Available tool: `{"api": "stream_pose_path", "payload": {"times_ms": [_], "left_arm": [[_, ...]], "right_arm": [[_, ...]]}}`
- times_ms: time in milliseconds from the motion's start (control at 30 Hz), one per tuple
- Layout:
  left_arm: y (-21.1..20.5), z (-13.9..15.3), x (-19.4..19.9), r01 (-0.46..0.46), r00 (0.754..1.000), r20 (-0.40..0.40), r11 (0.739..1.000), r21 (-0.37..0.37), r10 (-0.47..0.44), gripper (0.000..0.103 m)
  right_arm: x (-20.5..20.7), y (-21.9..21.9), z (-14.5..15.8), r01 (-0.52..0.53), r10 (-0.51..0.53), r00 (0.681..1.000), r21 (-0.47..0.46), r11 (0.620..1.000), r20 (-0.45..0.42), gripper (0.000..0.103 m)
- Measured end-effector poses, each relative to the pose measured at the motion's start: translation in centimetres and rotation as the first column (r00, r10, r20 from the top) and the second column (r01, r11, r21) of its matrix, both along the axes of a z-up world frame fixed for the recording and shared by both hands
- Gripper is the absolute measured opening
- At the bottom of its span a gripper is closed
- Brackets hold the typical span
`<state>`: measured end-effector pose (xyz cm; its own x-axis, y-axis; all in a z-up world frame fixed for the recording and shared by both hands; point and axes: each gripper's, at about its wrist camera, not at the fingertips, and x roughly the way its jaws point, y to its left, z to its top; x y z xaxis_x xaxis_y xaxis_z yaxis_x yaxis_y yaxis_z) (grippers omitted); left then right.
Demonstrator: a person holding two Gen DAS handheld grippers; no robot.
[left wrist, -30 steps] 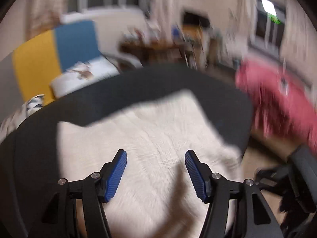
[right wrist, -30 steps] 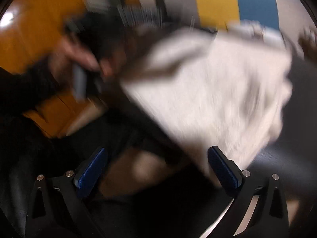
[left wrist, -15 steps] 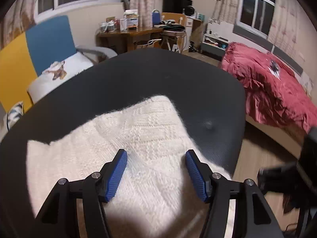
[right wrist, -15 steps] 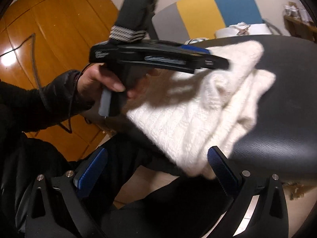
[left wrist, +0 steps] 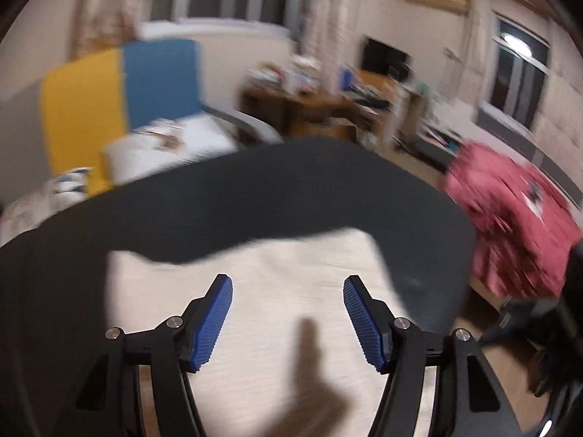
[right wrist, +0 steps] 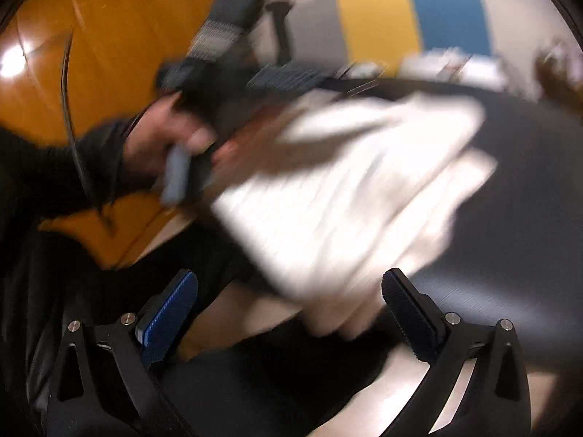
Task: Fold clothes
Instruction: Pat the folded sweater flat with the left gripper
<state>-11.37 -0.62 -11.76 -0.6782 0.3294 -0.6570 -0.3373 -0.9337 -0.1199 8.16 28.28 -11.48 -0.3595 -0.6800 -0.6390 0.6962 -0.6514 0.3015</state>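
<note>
Both hand-held grippers, left (left wrist: 288,313) and right (right wrist: 289,313), gape empty above the folded white sweater (left wrist: 255,291).

Left hand-held gripper (left wrist: 288,313): black angular frame, silver screws at the joints, ribbed blue pads (left wrist: 213,322) on both fingers. Right hand-held gripper (right wrist: 291,313): same black frame, silver screws, ribbed blue pads (right wrist: 165,322). Person's hand (right wrist: 164,142) blurred, black sleeve (right wrist: 69,167), thin black cable (right wrist: 74,127) beside it.
</note>
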Motion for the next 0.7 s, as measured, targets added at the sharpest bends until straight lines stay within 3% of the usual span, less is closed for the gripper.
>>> {"api": "stream_pose_path", "payload": {"times_ms": [67, 133, 200, 233, 333, 400, 500, 600, 633, 700], "left_arm": [[-2.6, 0.0, 0.2, -0.080, 0.997, -0.001, 0.997, 0.001, 0.080, 0.065], [-3.2, -1.5, -0.2, -0.089, 0.994, 0.052, 0.995, -0.033, 0.091, 0.065], [-3.2, -3.6, -0.3, -0.099, 0.991, 0.083, 0.991, -0.089, 0.106, 0.067], [-3.5, -3.9, -0.1, -0.109, 0.991, 0.069, 0.992, -0.067, 0.114, 0.068], [-3.9, -3.6, 0.1, -0.100, 0.993, 0.064, 0.995, -0.020, 0.101, 0.067], [-4.5, -2.4, 0.4, -0.078, 0.996, 0.040, 0.997, 0.014, 0.078, 0.066], [-5.7, -1.0, 0.2, -0.059, 0.998, -0.005, 0.996, 0.068, 0.059, 0.066], [-4.8, -2.2, -2.0, -0.039, 0.998, 0.049, 0.999, -0.016, 0.039, 0.066], [-4.4, -3.6, -2.9, -0.037, 0.993, 0.106, 0.997, -0.065, 0.044, 0.067], [-4.2, -4.5, -3.8, -0.064, 0.991, 0.110, 0.996, -0.058, 0.070, 0.070]], "right_arm": [[-1.6, -0.3, 1.8, 0.053, -0.051, 0.995, 0.021, 0.998, -0.091, 0.103], [-3.8, -1.3, 2.8, 0.086, -0.077, 0.983, 0.046, 0.995, -0.169, 0.103], [-7.0, -2.1, 2.1, 0.079, -0.070, 0.985, 0.051, 0.996, -0.157, 0.103], [-8.6, -2.5, 1.6, 0.076, -0.067, 0.987, 0.058, 0.995, -0.146, 0.103], [-12.2, -2.3, -3.3, 0.066, -0.065, 0.998, 0.176, 0.982, -0.008, 0.103], [-12.1, -0.8, -4.3, 0.071, -0.076, 0.997, 0.154, 0.986, 0.025, 0.103], [-12.0, -0.9, -2.3, 0.064, -0.063, 0.998, 0.134, 0.989, -0.014, 0.103], [-11.8, -1.0, -0.2, 0.057, -0.051, 0.997, 0.114, 0.992, -0.053, 0.103], [-11.8, -1.0, 0.5, 0.054, -0.047, 0.997, 0.108, 0.993, -0.066, 0.103], [-12.8, -1.7, 1.5, 0.037, -0.027, 0.995, 0.102, 0.994, -0.097, 0.103]]}}
